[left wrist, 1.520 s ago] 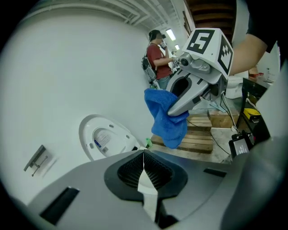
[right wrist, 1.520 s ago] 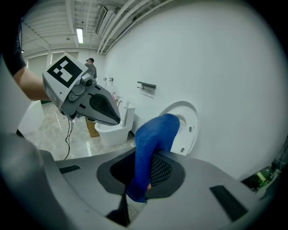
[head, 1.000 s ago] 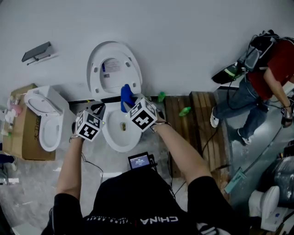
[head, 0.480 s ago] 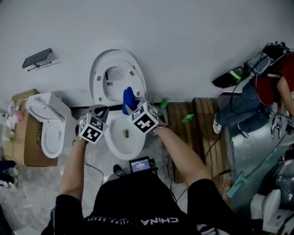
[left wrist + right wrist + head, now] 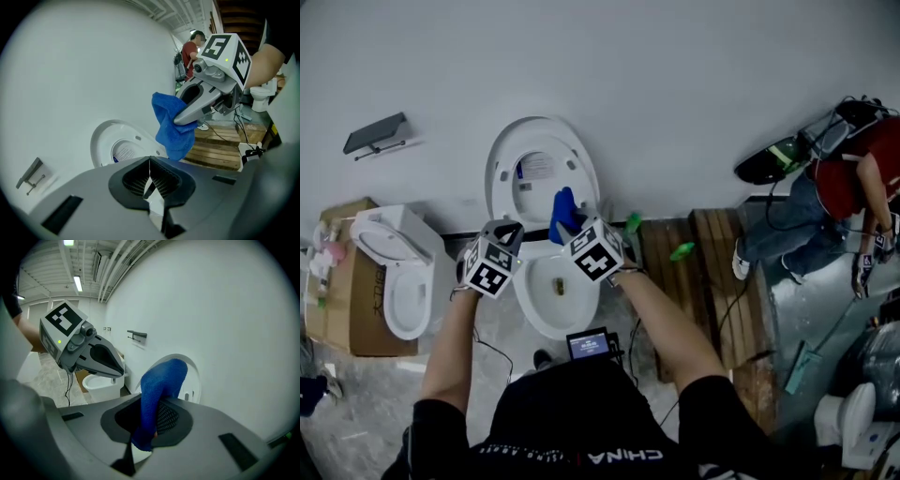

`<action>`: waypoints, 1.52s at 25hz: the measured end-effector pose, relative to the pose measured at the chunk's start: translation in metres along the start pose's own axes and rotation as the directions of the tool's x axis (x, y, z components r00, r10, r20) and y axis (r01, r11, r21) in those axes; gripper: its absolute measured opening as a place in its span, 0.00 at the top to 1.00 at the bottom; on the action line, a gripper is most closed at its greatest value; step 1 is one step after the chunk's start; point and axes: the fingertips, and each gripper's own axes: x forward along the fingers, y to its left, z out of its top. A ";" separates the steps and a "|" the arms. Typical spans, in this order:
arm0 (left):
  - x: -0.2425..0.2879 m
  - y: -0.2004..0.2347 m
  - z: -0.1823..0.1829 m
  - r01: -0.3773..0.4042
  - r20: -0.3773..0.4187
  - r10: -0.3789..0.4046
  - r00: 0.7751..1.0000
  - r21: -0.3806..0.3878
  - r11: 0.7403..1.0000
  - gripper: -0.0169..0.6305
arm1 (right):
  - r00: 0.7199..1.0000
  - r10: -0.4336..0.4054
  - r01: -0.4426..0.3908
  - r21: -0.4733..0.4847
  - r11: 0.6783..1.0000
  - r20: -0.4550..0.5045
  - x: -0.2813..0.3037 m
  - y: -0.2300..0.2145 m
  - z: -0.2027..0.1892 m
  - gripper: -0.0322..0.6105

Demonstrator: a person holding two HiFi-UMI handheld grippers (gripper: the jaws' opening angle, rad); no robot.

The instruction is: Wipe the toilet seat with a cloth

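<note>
The right gripper [image 5: 149, 420] clenched the blue cloth [image 5: 159, 385] toward the raised toilet seat [image 5: 497, 159] at twelve o'clock, apparently ready to wipe, while the left gripper [image 5: 151, 180] sat closed and empty at nine.

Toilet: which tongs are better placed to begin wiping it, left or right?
Right, probably. The right tongs hold the blue cloth above the toilet; the left tongs are shut and empty.

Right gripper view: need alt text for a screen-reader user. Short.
The right claw is clamped on a blue cloth, which stands up in front of a raised white toilet lid against a white wall. The left claw hangs at upper left, with a second toilet behind it.
</note>
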 end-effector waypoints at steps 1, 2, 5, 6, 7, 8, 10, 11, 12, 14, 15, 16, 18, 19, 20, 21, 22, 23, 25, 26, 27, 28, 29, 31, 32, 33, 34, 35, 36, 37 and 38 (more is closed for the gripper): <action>0.002 -0.001 -0.001 -0.002 -0.001 0.002 1.000 -0.005 1.000 0.95 | 1.000 0.002 -0.002 0.001 1.000 -0.003 0.000 -0.001 -0.002 0.87; 0.004 -0.002 -0.001 -0.004 -0.002 0.004 1.000 -0.011 1.000 0.95 | 1.000 0.005 -0.005 0.001 1.000 -0.004 0.001 -0.003 -0.004 0.87; 0.015 -0.007 0.002 -0.013 -0.013 0.013 1.000 -0.026 1.000 0.95 | 1.000 0.019 -0.019 0.004 1.000 -0.005 0.004 -0.012 -0.012 0.87; 0.020 -0.008 0.003 -0.016 -0.022 0.016 1.000 -0.030 0.999 0.95 | 1.000 0.025 -0.025 0.008 1.000 -0.004 0.006 -0.017 -0.015 0.87; 0.025 -0.007 0.003 -0.021 -0.032 0.020 0.999 -0.035 0.999 0.95 | 1.000 0.030 -0.030 0.012 0.999 -0.001 0.010 -0.021 -0.018 0.87; 0.030 -0.006 0.002 -0.026 -0.040 0.025 0.999 -0.042 0.999 0.95 | 0.999 0.035 -0.035 0.016 0.999 0.003 0.013 -0.024 -0.020 0.87; 0.037 -0.003 0.001 -0.038 -0.049 0.035 0.998 -0.055 0.998 0.95 | 0.999 0.040 -0.040 0.016 0.999 0.010 0.020 -0.031 -0.022 0.87; 0.040 -0.001 0.001 -0.045 -0.050 0.042 0.998 -0.060 0.997 0.95 | 0.999 0.042 -0.042 0.012 0.999 0.012 0.023 -0.034 -0.022 0.87; 0.044 0.001 0.001 -0.051 -0.050 0.047 0.998 -0.066 0.997 0.95 | 0.999 0.043 -0.043 0.009 0.999 0.013 0.028 -0.037 -0.023 0.87; 0.051 0.006 -0.002 -0.058 -0.050 0.054 0.997 -0.080 0.995 0.95 | 0.999 0.046 -0.046 0.012 0.999 0.014 0.041 -0.041 -0.026 0.87; 0.055 0.009 -0.004 -0.059 -0.049 0.055 0.997 -0.088 0.994 0.95 | 0.999 0.045 -0.045 0.017 0.999 0.013 0.048 -0.043 -0.027 0.87; 0.060 0.013 -0.007 -0.060 -0.046 0.056 0.997 -0.095 0.994 0.95 | 0.999 0.043 -0.043 0.022 0.999 0.011 0.055 -0.045 -0.027 0.87; 0.069 0.024 -0.011 -0.060 -0.034 0.057 0.998 -0.106 0.992 0.95 | 0.999 0.032 -0.032 0.031 0.999 0.010 0.069 -0.050 -0.024 0.87; 0.074 0.030 -0.014 -0.060 -0.028 0.057 0.998 -0.109 0.992 0.95 | 1.000 0.024 -0.025 0.036 0.999 0.013 0.077 -0.052 -0.021 0.87; 0.079 0.037 -0.017 -0.058 -0.025 0.056 0.998 -0.110 0.992 0.95 | 1.000 0.016 -0.017 0.041 0.999 0.018 0.086 -0.056 -0.018 0.87; 0.085 0.043 -0.020 -0.057 -0.022 0.054 0.998 -0.112 0.992 0.95 | 1.000 0.009 -0.010 0.048 0.999 0.022 0.095 -0.059 -0.015 0.87; 0.091 0.050 -0.022 -0.054 -0.018 0.053 0.998 -0.116 0.992 0.95 | 1.000 0.001 -0.002 0.053 0.999 0.022 0.104 -0.062 -0.013 0.87; 0.097 0.057 -0.024 -0.052 -0.013 0.051 0.999 -0.119 0.992 0.95 | 1.000 -0.009 0.008 0.057 0.998 0.021 0.112 -0.067 -0.011 0.87; 0.108 0.069 -0.025 -0.045 -0.003 0.045 0.999 -0.121 0.992 0.95 | 0.999 -0.032 0.031 0.061 0.998 0.016 0.128 -0.077 -0.006 0.87; 0.114 0.075 -0.025 -0.040 0.002 0.041 0.999 -0.118 0.992 0.95 | 0.999 -0.045 0.044 0.063 0.997 0.014 0.135 -0.083 -0.002 0.87; 0.119 0.081 -0.024 -0.034 0.007 0.035 0.999 -0.115 0.993 0.95 | 0.998 -0.057 0.057 0.065 0.996 0.011 0.142 -0.090 0.002 0.87; 0.123 0.087 -0.023 -0.028 0.013 0.030 0.999 -0.112 0.993 0.95 | 0.997 -0.071 0.070 0.067 0.995 0.007 0.148 -0.097 0.006 0.87; 0.128 0.094 -0.022 -0.024 0.019 0.026 0.999 -0.110 0.994 0.95 | 0.996 -0.086 0.086 0.069 0.994 0.004 0.154 -0.104 0.010 0.87; 0.135 0.108 -0.019 -0.016 0.031 0.020 0.999 -0.110 0.994 0.95 | 0.993 -0.120 0.120 0.076 0.990 -0.003 0.165 -0.121 0.020 0.87; 0.140 0.114 -0.019 -0.011 0.035 0.015 0.999 -0.109 0.994 0.95 | 0.991 -0.135 0.135 0.081 0.988 -0.007 0.171 -0.129 0.024 0.87; 0.144 0.120 -0.019 -0.004 0.038 0.008 0.999 -0.107 0.994 0.95 | 0.989 -0.148 0.148 0.084 0.985 -0.010 0.177 -0.136 0.028 0.87; 0.149 0.126 -0.020 0.002 0.040 0.002 0.999 -0.105 0.995 0.95 | 0.987 -0.158 0.159 0.087 0.983 -0.015 0.183 -0.143 0.032 0.87; 0.153 0.131 -0.022 0.008 0.042 -0.004 0.999 -0.103 0.995 0.95 | 0.986 -0.166 0.167 0.089 0.982 -0.020 0.189 -0.149 0.035 0.87; 0.157 0.136 -0.023 0.012 0.043 -0.008 0.999 -0.103 0.995 0.95 | 0.985 -0.173 0.174 0.090 0.981 -0.024 0.196 -0.154 0.037 0.87; 0.161 0.141 -0.024 0.016 0.045 -0.012 0.999 -0.104 0.994 0.95 | 0.983 -0.179 0.181 0.089 0.979 -0.027 0.203 -0.159 0.040 0.87; 0.165 0.146 -0.025 0.019 0.046 -0.014 0.999 -0.105 0.994 0.95 | 0.982 -0.186 0.188 0.089 0.978 -0.029 0.208 -0.163 0.043 0.87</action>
